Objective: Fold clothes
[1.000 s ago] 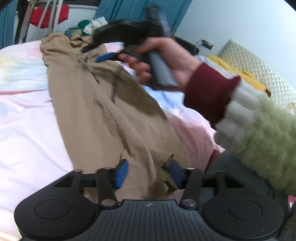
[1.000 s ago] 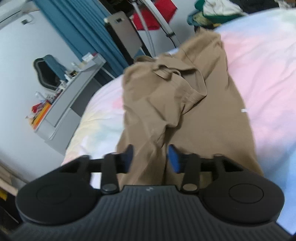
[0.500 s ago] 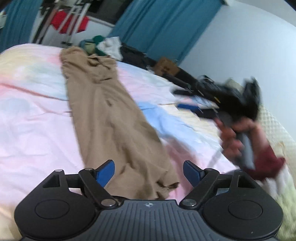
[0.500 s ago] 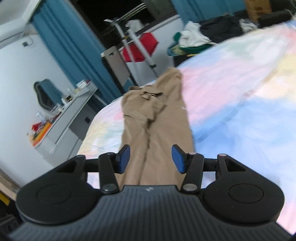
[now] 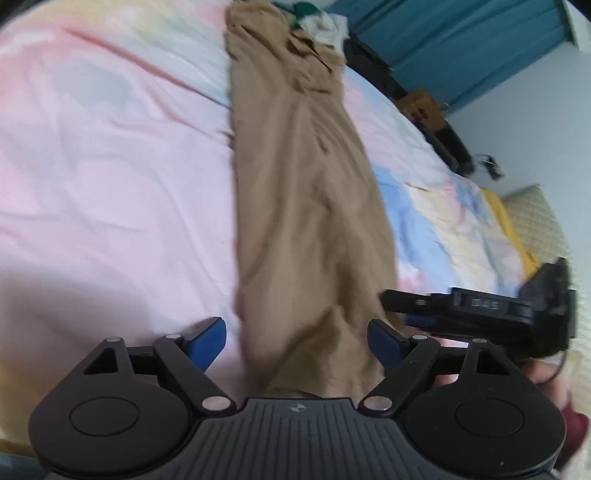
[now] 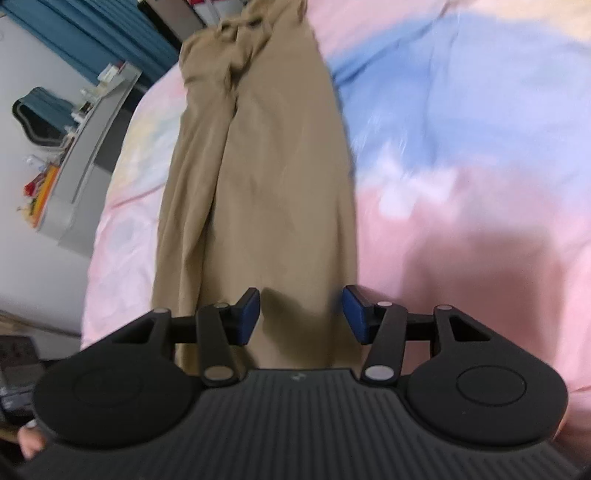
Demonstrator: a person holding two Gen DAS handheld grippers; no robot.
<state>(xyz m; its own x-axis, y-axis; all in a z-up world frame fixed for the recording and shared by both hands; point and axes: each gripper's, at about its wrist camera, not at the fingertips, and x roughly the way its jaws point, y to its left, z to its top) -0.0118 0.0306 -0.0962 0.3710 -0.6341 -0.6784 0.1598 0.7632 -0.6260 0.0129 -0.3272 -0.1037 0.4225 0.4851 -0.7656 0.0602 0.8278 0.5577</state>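
Tan trousers (image 5: pixel 306 206) lie lengthwise on the bed, legs stacked, waistband at the far end; they also show in the right wrist view (image 6: pixel 266 177). My left gripper (image 5: pixel 297 338) is open over the near hem end, blue pads either side of the cloth. My right gripper (image 6: pixel 301 315) is open over the same near end. The right gripper also shows in the left wrist view (image 5: pixel 480 306), at the right, beside the hem.
A pastel pink, blue and yellow bedsheet (image 5: pixel 110 184) covers the bed. A grey desk with clutter (image 6: pixel 74 177) stands to the left of the bed. A clothes pile (image 5: pixel 321 22) and teal curtains (image 5: pixel 461 48) are beyond the far end.
Both grippers have opened and drawn back from the trouser middle to the near hem end. The right gripper has moved from the waistband area down to the hem.
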